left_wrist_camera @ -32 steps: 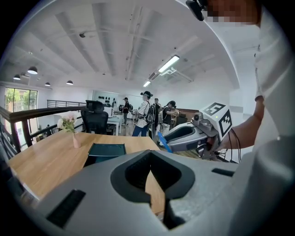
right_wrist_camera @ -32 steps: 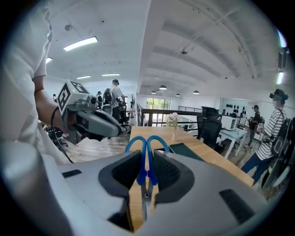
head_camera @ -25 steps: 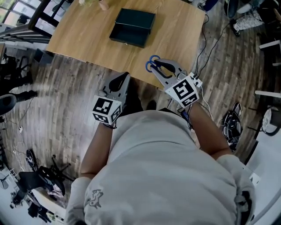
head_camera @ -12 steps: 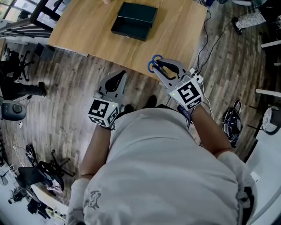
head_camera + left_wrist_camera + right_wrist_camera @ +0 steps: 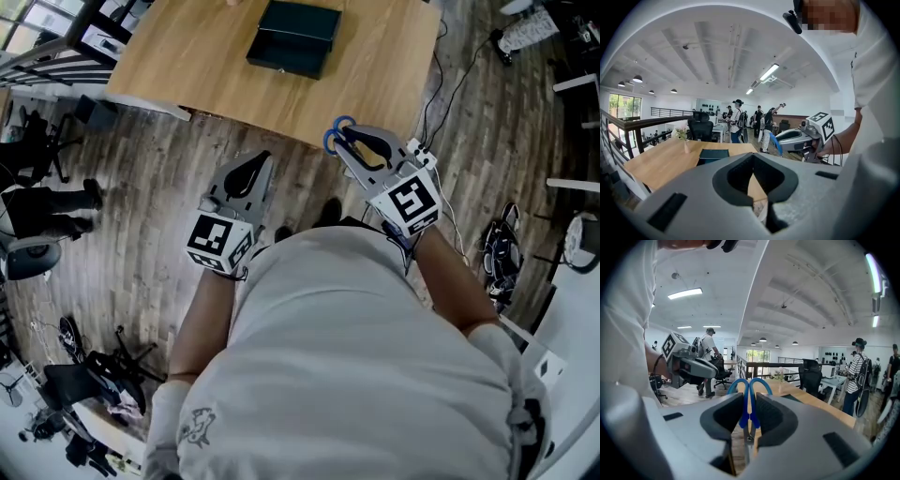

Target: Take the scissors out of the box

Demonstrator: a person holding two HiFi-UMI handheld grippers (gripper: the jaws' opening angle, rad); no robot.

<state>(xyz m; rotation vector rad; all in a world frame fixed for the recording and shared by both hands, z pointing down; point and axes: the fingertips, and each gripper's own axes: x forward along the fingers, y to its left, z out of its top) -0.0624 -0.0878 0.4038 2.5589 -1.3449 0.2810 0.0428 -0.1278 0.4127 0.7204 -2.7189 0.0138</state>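
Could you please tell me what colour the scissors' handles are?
Blue. The scissors show best in the right gripper view, clamped between the jaws.

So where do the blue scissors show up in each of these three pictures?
Head view: scissors sit just above centre.
Left gripper view: right of centre, sticking out of the right gripper.
Right gripper view: dead centre, clamped between the fingers.
Shared landmark: the wooden table.
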